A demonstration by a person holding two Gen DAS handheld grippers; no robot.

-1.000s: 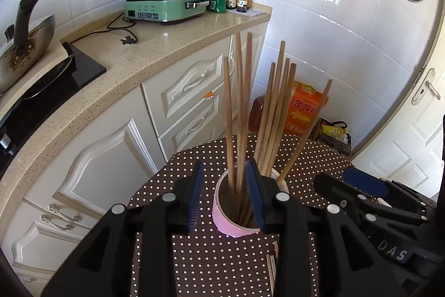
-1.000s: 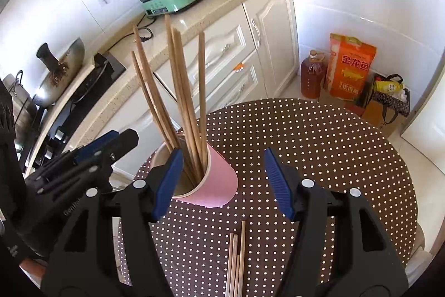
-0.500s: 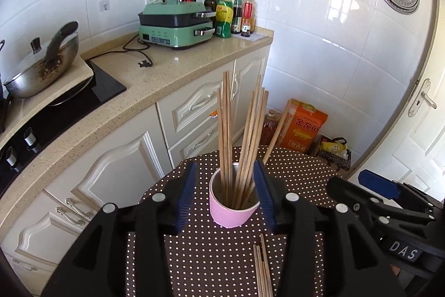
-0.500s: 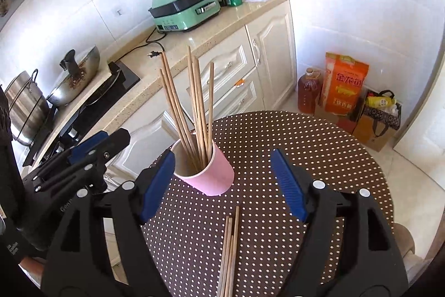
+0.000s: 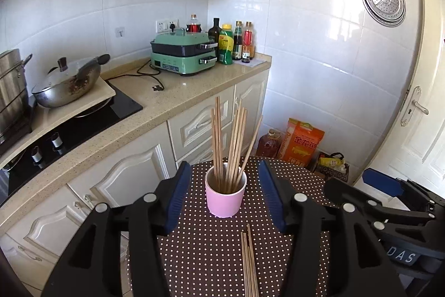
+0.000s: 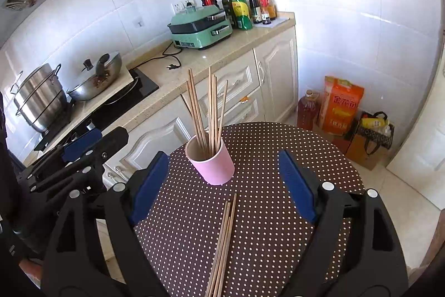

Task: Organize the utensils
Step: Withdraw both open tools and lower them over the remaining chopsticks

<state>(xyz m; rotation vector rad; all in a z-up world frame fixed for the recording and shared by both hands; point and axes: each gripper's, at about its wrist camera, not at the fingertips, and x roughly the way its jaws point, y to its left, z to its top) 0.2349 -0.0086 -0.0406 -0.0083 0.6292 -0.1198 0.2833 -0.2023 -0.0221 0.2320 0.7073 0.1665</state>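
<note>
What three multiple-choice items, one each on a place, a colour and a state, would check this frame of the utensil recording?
1. Where do the loose chopsticks lie?
A. On the dotted table, nearer the camera than the cup
B. On the counter
C. On the floor

2. What colour is the cup that holds the upright chopsticks?
A. Green
B. Pink
C. White

3. How does the right tool stand?
A. Shut on the cup
B. Shut on a chopstick
C. Open, holding nothing

Answers:
1. A, the bundle lies flat on the tablecloth in front of the cup in both views.
2. B, its wall is pink, with a pale inside.
3. C, its blue pads stand wide apart, clear of the cup, jaws opening.
</note>
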